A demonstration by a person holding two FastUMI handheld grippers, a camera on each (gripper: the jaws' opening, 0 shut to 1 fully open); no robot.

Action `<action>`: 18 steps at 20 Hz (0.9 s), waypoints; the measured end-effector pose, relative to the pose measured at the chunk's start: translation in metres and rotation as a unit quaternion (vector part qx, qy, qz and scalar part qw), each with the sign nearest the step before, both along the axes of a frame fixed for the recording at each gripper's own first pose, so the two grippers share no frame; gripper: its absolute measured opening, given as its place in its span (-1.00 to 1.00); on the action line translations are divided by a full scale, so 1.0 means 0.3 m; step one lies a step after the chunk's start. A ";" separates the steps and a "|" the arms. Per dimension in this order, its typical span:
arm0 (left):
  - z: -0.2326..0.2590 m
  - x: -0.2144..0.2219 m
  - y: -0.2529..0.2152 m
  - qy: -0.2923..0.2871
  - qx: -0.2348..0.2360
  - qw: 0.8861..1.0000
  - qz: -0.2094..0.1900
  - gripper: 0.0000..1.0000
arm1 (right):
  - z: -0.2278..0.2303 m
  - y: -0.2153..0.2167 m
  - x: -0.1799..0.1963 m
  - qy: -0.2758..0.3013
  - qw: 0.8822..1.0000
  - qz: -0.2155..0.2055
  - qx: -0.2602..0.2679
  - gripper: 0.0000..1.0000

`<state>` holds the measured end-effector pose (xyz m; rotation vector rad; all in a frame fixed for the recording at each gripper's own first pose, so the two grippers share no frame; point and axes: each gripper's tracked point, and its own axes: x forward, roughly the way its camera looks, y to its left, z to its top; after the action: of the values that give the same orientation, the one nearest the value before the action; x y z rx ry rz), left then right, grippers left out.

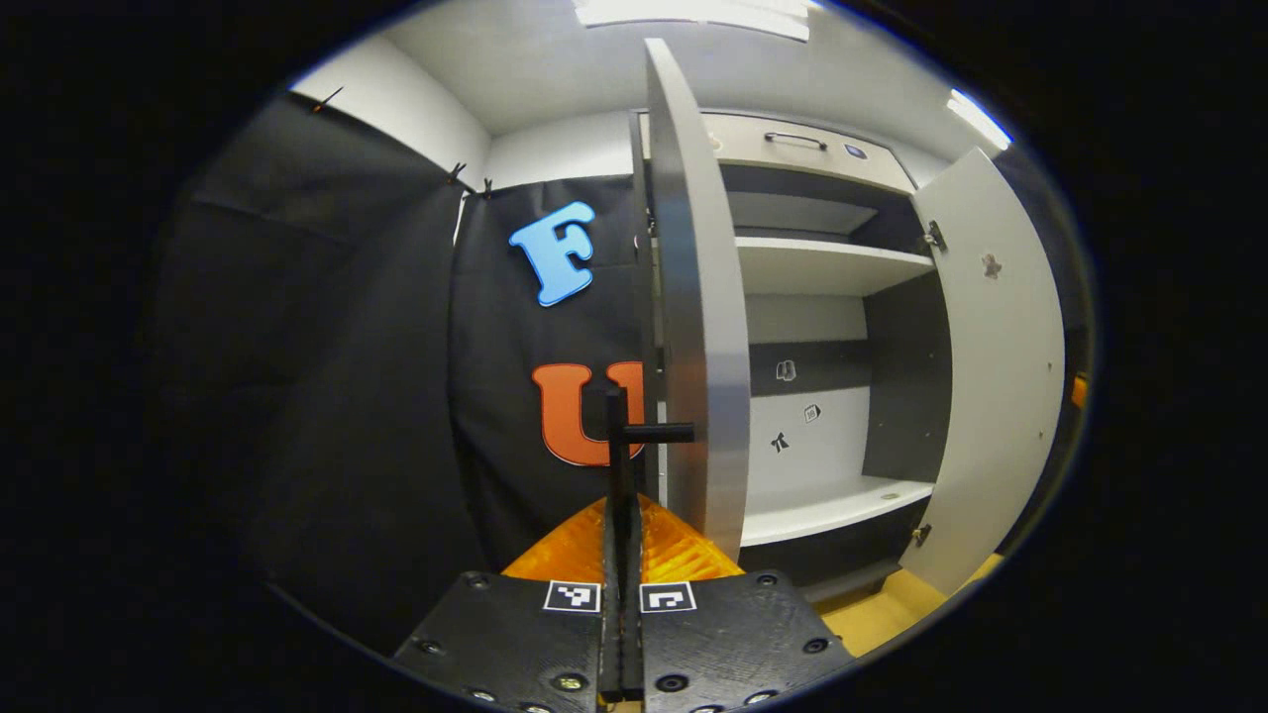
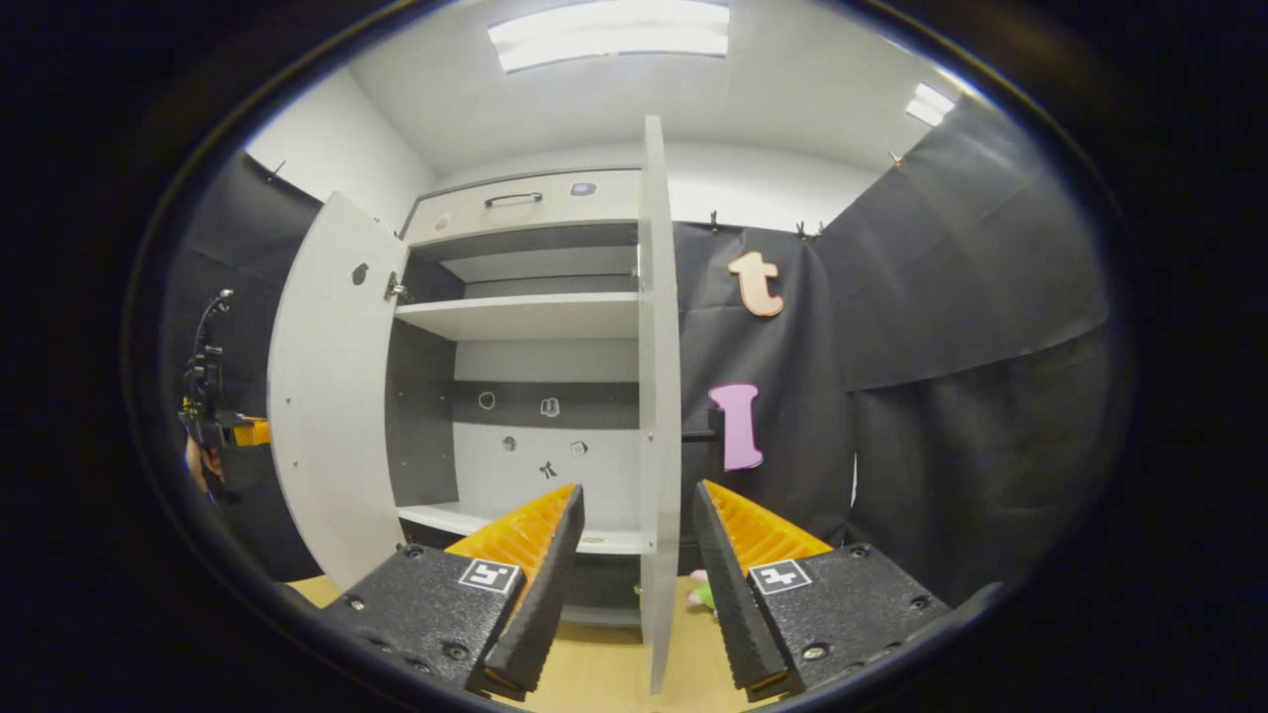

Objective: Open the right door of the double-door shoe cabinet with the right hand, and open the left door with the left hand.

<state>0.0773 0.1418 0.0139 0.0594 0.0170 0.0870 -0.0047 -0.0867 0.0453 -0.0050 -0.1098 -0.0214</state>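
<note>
The white shoe cabinet (image 1: 822,267) stands with both doors swung out. In the left gripper view the left door (image 1: 698,297) shows edge-on, right in front of me. Its black bar handle (image 1: 616,436) runs down between the closed fingers of my left gripper (image 1: 622,515), which is shut on it. The right door (image 1: 996,366) hangs wide open at the right. In the right gripper view my right gripper (image 2: 637,490) is open, its fingers (image 2: 530,555) on either side of the right door's edge (image 2: 659,396) without pressing it. The left door (image 2: 327,396) stands open at the left, with the other gripper (image 2: 213,426) and a hand behind it.
Inside the cabinet are bare white shelves (image 2: 515,315) and a dark back panel with small stickers. A drawer with a handle (image 2: 515,200) sits on top. Black cloth walls (image 2: 941,376) close in both sides. A small pink and green thing (image 2: 703,592) lies on the yellowish floor (image 2: 594,673).
</note>
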 end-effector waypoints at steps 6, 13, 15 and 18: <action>0.035 -0.062 0.016 -0.010 0.031 0.999 -0.003 -1.00 | -0.013 0.015 -0.003 0.006 1.000 -0.005 -0.006 0.41; 0.064 -0.227 -0.198 -0.029 -0.001 0.999 -0.042 -1.00 | -0.026 0.082 0.027 0.012 1.000 0.007 0.003 0.42; 0.068 -0.196 -0.311 -0.038 -0.030 0.997 -0.060 -1.00 | -0.027 0.122 0.032 0.014 1.000 0.015 0.009 0.41; 0.030 -0.138 -0.458 -0.033 -0.045 0.995 -0.085 -1.00 | -0.027 0.154 0.036 0.017 1.000 0.002 0.012 0.42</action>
<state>0.0359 0.0044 0.0230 -0.0330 -0.0501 -0.0823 0.0061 -0.0406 0.0372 0.0180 -0.0759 -0.0194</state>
